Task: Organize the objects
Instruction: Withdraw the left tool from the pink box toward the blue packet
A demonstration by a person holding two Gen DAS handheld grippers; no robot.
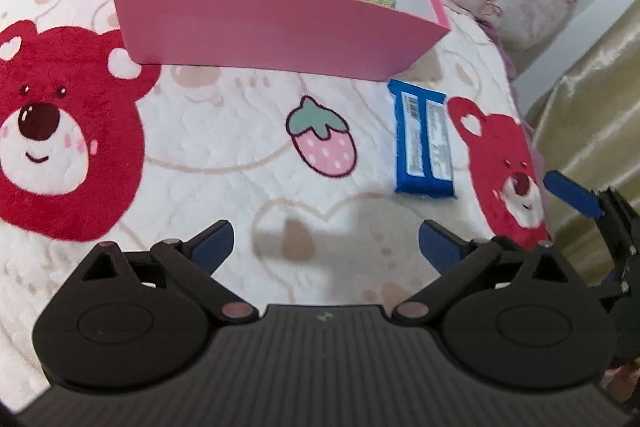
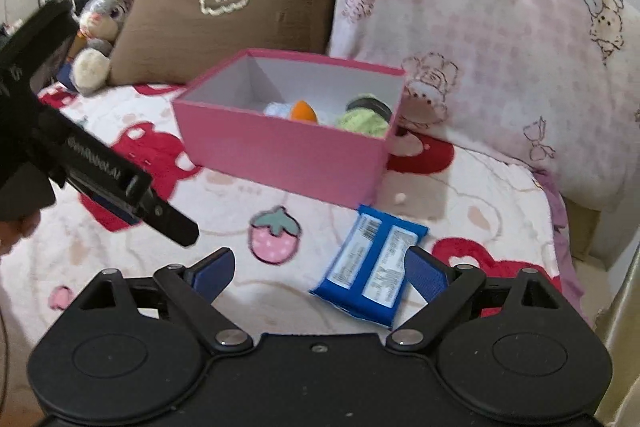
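Both views are brightly and evenly lit by soft indoor light with no hard glare. On the plush white blanket with red bear prints point(image 1: 200, 155), a faint grey shadow lies between the left gripper's blue fingertips. The open pink cardboard box point(image 1: 260, 31) casts a dim shadow along its near base. Fisheye distortion bends the edges and darkens the corners. Everything is slightly soft, with motion blur on the glossy gold curtain point(image 1: 592, 107) at the right edge.
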